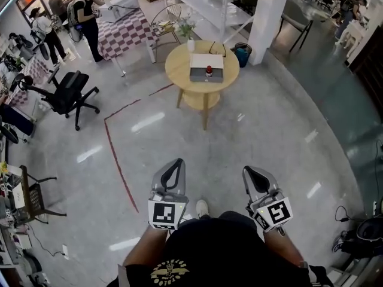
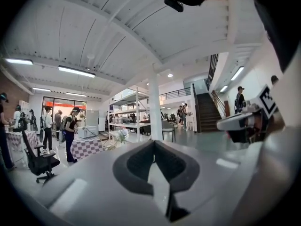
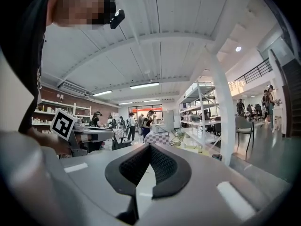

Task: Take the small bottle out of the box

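Extraction pending — small red-capped bottle (image 1: pixel 209 71) sits in grey square box (image 1: pixel 200 75) on round wooden bench (image 1: pixel 178 70). Left tongs (image 1: pixel 175 166) and right tongs (image 1: pixel 250 175) closed, empty, well away.

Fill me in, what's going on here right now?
A person stands on the floor with the left gripper and right gripper held out in front, both shut and empty. Ahead stands a round wooden table; the box sits on it with the small bottle inside. Neither gripper is near the box.

No legible text or numbers
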`<action>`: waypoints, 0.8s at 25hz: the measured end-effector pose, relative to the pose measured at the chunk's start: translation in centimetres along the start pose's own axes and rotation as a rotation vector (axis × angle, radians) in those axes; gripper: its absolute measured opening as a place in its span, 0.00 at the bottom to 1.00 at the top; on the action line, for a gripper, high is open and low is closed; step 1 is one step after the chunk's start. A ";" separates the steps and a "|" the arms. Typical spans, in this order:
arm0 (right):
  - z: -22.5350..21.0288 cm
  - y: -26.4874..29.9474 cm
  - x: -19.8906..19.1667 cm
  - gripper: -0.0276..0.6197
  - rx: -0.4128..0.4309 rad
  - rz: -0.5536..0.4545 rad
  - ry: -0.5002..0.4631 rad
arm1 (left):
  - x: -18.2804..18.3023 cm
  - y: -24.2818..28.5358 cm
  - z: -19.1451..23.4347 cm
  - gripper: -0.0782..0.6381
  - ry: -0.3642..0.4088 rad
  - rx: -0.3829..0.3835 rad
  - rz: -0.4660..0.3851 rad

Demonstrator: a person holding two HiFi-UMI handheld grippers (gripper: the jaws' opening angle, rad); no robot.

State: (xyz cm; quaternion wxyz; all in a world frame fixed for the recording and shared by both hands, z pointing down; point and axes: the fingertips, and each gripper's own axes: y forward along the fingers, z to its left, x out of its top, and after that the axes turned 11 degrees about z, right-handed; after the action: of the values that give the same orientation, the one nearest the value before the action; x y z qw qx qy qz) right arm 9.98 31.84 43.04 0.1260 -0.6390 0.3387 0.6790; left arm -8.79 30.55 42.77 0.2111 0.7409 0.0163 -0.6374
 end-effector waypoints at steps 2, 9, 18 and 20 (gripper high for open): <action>0.1 0.6 0.2 0.05 -0.002 0.011 0.003 | 0.5 0.3 0.7 0.11 0.001 0.000 -0.010; -0.3 2.0 1.5 0.05 0.011 0.008 0.001 | 0.3 0.8 2.6 0.11 -0.028 0.011 -0.004; -2.5 4.3 0.5 0.05 0.064 -0.010 0.122 | -0.7 3.9 3.8 0.11 -0.070 0.005 0.039; -3.8 4.3 0.4 0.05 0.046 -0.014 0.130 | -0.3 4.9 3.2 0.11 -0.069 -0.015 0.034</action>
State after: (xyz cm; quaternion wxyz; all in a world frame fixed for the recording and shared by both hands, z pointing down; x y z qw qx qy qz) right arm 10.32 26.22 44.11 0.1231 -0.6810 0.3574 0.6271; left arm -10.46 25.10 44.16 0.2279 0.7171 0.0012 -0.6587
